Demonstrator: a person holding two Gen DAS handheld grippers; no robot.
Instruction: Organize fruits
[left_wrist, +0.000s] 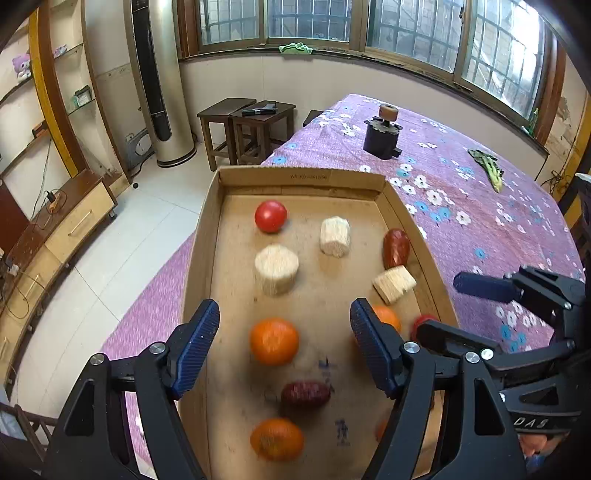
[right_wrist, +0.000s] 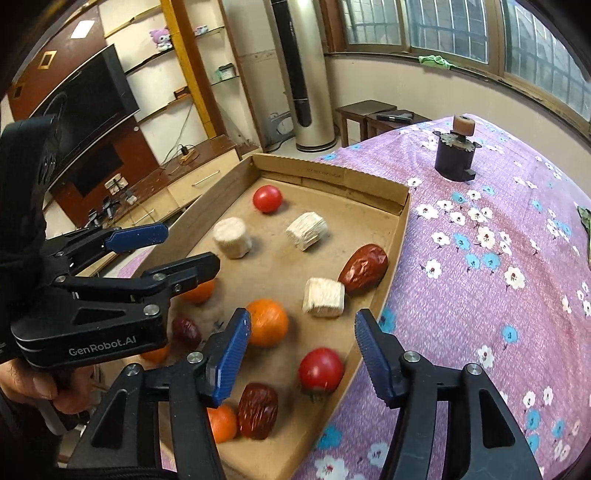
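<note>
A shallow cardboard tray (left_wrist: 303, 177) (right_wrist: 332, 171) holds two tomatoes (left_wrist: 270, 216) (right_wrist: 320, 369), several oranges (left_wrist: 274, 341) (right_wrist: 266, 322), three pale corn pieces (left_wrist: 276, 269) (right_wrist: 324, 297) and dark red dates (left_wrist: 396, 248) (right_wrist: 257, 410). My left gripper (left_wrist: 285, 314) (right_wrist: 192, 245) hangs open over the tray's left side, above an orange, with nothing between its fingers. My right gripper (right_wrist: 303, 319) (left_wrist: 437, 306) is open over the tray's right edge, above a tomato and an orange, and holds nothing. A hand (right_wrist: 55, 384) grips the left tool.
The tray lies on a table under a purple flowered cloth (left_wrist: 480, 229) (right_wrist: 480, 295). A dark cylindrical device (left_wrist: 382, 136) (right_wrist: 453, 157) stands behind the tray, with a green vegetable (left_wrist: 487, 168) further right. The table's left edge drops to tiled floor (left_wrist: 122, 240).
</note>
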